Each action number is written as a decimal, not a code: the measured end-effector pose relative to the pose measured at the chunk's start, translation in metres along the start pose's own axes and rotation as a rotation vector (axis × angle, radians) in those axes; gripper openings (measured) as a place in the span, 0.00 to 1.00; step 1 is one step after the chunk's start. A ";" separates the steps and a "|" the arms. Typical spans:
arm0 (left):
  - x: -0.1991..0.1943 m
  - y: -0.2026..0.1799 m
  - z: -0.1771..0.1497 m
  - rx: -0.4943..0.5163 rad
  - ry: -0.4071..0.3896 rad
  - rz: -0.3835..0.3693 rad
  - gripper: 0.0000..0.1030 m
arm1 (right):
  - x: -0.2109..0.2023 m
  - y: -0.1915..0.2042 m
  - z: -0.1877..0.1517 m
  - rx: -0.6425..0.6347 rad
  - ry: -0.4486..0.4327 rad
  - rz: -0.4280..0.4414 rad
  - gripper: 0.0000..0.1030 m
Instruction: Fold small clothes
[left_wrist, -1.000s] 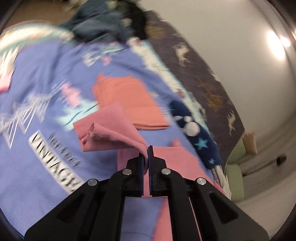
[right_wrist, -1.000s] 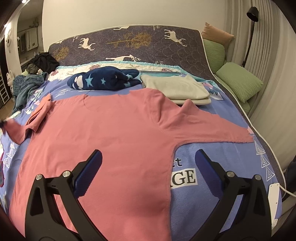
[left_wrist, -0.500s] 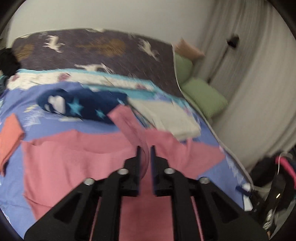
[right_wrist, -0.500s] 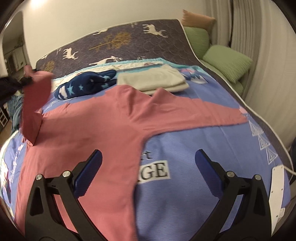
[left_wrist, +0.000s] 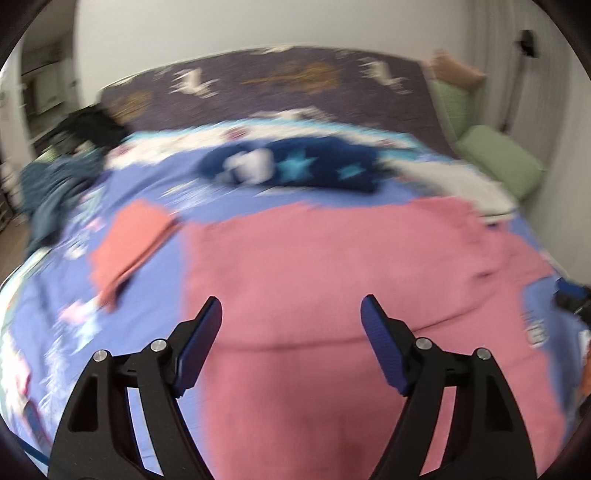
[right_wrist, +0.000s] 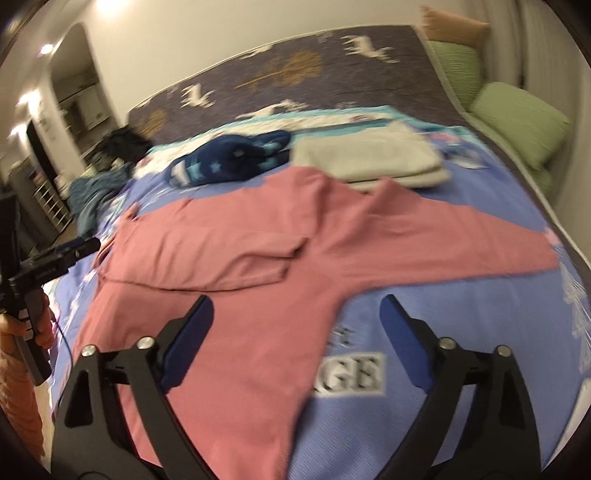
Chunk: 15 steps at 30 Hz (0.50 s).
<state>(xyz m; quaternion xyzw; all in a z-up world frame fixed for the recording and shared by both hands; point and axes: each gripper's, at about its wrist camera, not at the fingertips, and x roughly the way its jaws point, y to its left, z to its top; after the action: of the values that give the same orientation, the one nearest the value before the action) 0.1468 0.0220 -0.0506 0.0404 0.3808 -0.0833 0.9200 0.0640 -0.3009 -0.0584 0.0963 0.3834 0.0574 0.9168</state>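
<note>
Both hand-held grippers gape — left (left_wrist: 291, 314), right (right_wrist: 297, 314) — above pink shirt (right_wrist: 258, 266).

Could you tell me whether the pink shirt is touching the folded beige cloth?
Touching: right wrist view shows the pink shirt's collar overlapping the beige cloth's near edge.

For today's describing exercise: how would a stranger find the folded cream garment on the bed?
Start at the dark deer-print headboard. Below it, on the blue printed bedspread, the folded cream garment lies just beyond the spread pink long-sleeved shirt. Unlike the dark blue star-patterned bundle beside it, it is plain, pale and neatly squared.
</note>
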 end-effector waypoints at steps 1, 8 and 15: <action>0.002 0.014 -0.007 -0.023 0.020 0.031 0.76 | 0.010 0.005 0.003 -0.020 0.018 0.018 0.85; 0.027 0.080 -0.038 -0.157 0.130 0.058 0.76 | 0.080 0.017 0.029 -0.075 0.119 0.018 0.86; 0.059 0.079 -0.029 -0.140 0.142 0.057 0.75 | 0.122 0.010 0.040 0.043 0.172 0.143 0.77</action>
<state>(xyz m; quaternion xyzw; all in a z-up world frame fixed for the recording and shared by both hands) 0.1819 0.0966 -0.1117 -0.0075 0.4485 -0.0274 0.8933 0.1782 -0.2749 -0.1133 0.1377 0.4538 0.1227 0.8718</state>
